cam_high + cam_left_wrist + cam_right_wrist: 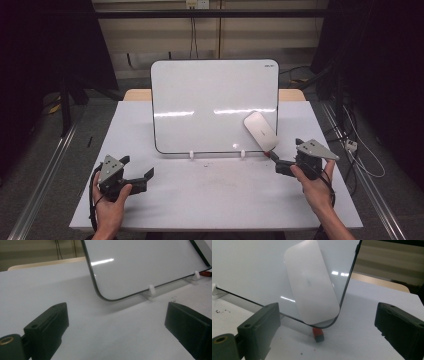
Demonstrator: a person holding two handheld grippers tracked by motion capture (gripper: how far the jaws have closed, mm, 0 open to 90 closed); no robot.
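A white whiteboard (215, 105) stands upright on small white feet (191, 154) at the table's middle. A white rounded eraser (260, 131) clings tilted to its lower right corner, seen close in the right gripper view (310, 290). A small red and dark marker end (318, 334) lies just under that corner. My right gripper (280, 165) is open, a short way right of the board, with nothing between its jaws. My left gripper (145, 179) is open at the front left, facing the board's lower left corner (105, 296), and holds nothing.
The white table (215, 200) rests on a wooden top (137, 95) that shows behind the board. Dark curtains and metal rails flank both sides. Cables (357, 150) lie on the floor at the right.
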